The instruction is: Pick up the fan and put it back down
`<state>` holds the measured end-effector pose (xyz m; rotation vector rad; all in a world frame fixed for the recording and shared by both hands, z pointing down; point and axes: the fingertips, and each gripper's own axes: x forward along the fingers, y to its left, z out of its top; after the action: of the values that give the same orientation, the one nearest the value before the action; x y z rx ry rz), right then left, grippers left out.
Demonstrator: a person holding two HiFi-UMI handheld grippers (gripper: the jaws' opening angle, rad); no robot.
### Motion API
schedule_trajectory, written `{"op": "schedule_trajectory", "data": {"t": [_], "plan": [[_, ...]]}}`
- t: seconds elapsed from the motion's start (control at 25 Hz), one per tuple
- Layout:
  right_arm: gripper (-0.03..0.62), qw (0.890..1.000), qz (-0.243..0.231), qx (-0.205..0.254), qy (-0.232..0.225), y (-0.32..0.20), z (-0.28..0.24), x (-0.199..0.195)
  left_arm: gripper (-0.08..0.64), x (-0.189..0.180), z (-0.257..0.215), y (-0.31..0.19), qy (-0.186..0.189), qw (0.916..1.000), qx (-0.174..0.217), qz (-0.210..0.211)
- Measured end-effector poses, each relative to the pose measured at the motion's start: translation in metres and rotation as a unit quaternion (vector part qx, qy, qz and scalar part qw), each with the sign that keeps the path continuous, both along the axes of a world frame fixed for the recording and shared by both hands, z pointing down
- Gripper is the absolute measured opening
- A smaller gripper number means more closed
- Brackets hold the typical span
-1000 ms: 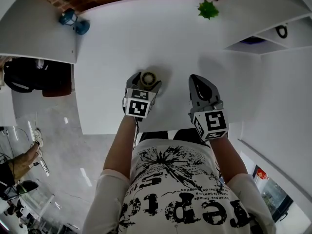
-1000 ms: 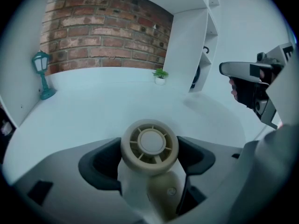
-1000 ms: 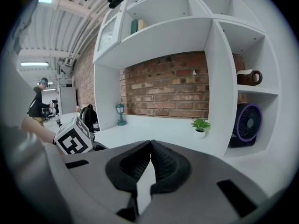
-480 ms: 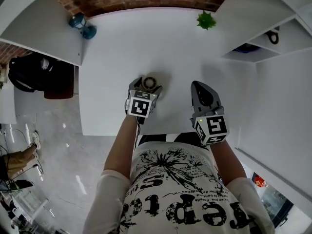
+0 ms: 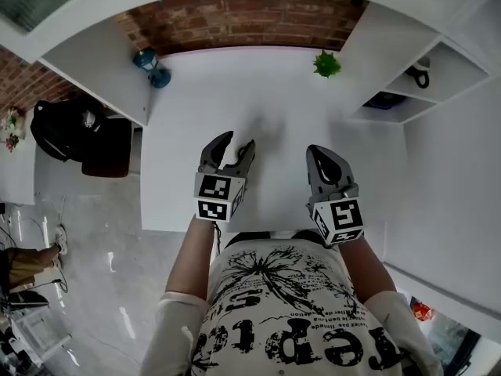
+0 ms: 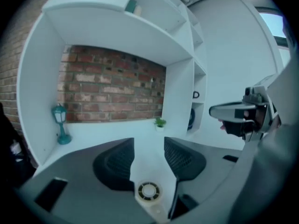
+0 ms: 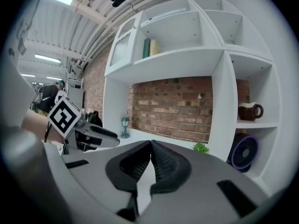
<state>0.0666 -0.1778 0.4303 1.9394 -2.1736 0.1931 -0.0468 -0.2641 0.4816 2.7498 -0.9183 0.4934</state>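
Your left hand-held gripper (image 6: 148, 140), spread but closing, grips nothing; the fan (image 6: 148, 191) shows at lower centre. Your right hand-held gripper (image 7: 150, 143) is pressed together.

Colour key. Table (image 5: 274, 92): plain white. Back wall (image 5: 243, 14), top of frame: red-brown brick with pale mortar lines. Lamp (image 5: 153, 67), upper left: teal. Plant (image 5: 327, 64), upper centre-right: bright green. Shelving (image 5: 391, 45): white; at the right of the right gripper view it holds a brown mug (image 7: 249, 111) and a fan (image 7: 244, 153) with violet-blue ring and dark grille. Bag (image 5: 70, 128), left edge: black. Shirt (image 5: 282, 304), bottom: white with black print. Left gripper (image 5: 239, 139) (jaws closing, pads pressing on nothing) and right gripper (image 5: 317, 149): dark grey, each with a black-and-white square-marker cube. Round object (image 6: 148, 191), low in the left gripper's gap: cream with dark rings
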Motion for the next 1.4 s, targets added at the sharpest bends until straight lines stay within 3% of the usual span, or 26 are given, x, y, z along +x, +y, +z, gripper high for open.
{"op": "schedule_trajectory", "data": {"t": [0.2,0.36,0.6,0.8,1.12,1.4], "plan": [[0.015,0.999,-0.013,0.034,0.011,-0.001,-0.030,-0.006,0.114,-0.010,-0.072,0.006,0.055,0.9959,0.070,-0.015],[0.015,0.998,-0.023,0.057,0.012,-0.002,-0.048,-0.010,0.026,-0.028,-0.116,0.010,0.089,0.9879,0.122,-0.038],[0.015,0.995,-0.036,0.090,0.011,-0.002,-0.075,-0.009,0.014,-0.046,-0.162,0.028,0.128,0.9757,0.174,-0.039],[0.015,0.993,-0.052,0.105,0.016,-0.002,-0.091,-0.013,0.014,-0.052,-0.175,0.037,0.150,0.9726,0.177,-0.017],[0.014,0.992,-0.060,0.113,0.022,-0.002,-0.104,-0.024,0.014,-0.052,-0.175,0.039,0.144,0.9748,0.170,0.011],[0.012,0.993,-0.046,0.107,0.014,0.001,-0.100,-0.023,0.014,-0.058,-0.172,0.036,0.135,0.9774,0.162,0.010]]}}
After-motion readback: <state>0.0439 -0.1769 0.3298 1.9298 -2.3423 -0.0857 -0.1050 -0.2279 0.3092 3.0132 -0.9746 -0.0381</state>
